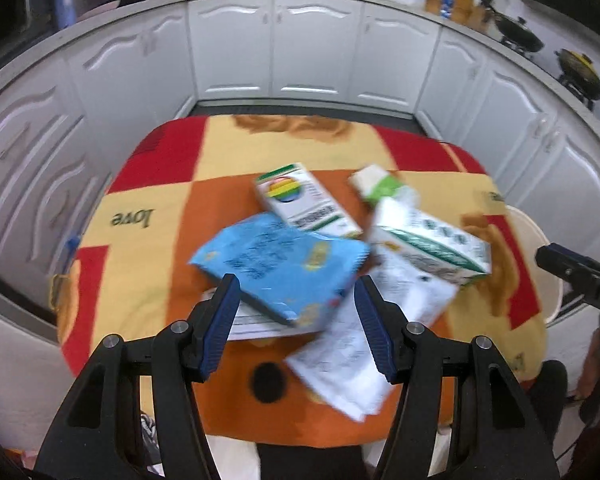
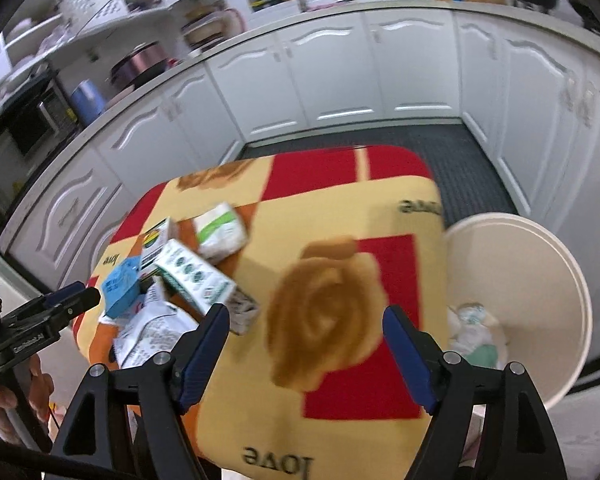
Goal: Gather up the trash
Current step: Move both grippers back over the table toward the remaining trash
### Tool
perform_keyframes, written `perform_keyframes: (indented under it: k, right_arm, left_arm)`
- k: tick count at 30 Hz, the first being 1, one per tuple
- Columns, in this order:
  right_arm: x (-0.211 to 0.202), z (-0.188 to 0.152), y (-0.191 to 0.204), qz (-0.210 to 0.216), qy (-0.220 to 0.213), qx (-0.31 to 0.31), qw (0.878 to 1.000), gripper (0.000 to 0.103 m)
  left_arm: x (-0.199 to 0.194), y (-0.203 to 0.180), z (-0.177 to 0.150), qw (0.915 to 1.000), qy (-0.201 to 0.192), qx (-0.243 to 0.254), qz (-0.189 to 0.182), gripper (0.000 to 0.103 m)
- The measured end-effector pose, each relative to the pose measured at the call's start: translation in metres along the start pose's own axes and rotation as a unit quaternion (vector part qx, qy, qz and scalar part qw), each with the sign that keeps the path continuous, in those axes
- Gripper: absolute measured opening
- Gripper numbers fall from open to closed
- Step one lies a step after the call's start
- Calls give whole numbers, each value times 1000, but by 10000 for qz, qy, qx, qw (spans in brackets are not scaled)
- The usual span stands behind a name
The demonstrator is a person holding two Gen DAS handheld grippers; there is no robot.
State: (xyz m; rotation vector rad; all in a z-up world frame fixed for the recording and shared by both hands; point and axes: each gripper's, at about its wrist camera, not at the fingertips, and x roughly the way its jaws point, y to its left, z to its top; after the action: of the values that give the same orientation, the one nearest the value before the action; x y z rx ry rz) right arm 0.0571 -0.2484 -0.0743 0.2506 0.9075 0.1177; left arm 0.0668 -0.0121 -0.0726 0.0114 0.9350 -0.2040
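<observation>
**Desk:** Several pieces of trash on a checked cloth (image 1: 148,248) — what's the scene?

**Photographer:** Kitchen table. A blue packet (image 1: 280,264) lies on a pile of papers (image 1: 340,360), beside a rainbow box (image 1: 304,204), a green-leaf carton (image 1: 432,244) and a small green-and-white box (image 1: 374,184). A pale bin (image 2: 540,280) stands at the table's right edge, already holding a few scraps.

**Desk:** And the tools?

**Photographer:** Left gripper (image 1: 296,312) hangs over the packet, jaws apart, nothing between the pads. Right gripper (image 2: 306,344) hovers over bare cloth near the bin, jaws wide, empty.

**Desk:** Which step, then?

**Photographer:** By my reading, reaching for another piece. Most of the pile is not yet collected.

**Desk:** Next move?

**Photographer:** Probably lowering the left jaws around the packet's edge and closing, then carrying it across to the bin. It's thin and may slip.
</observation>
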Motion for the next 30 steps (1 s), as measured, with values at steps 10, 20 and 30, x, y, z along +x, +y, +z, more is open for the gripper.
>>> perform_keyframes:
  k: [10, 20, 30]
  right_arm:
    - [22, 13, 40, 158, 160, -265, 9994, 77]
    - [44, 25, 70, 292, 326, -506, 9978, 77]
    - [80, 50, 87, 211, 648, -881, 9938, 78]
  left_arm:
    - [28, -13, -4, 9991, 119, 394, -22, 58]
    - [41, 67, -3, 9975, 387, 57, 584, 58]
    - [11, 120, -3, 9966, 354, -731, -160, 58]
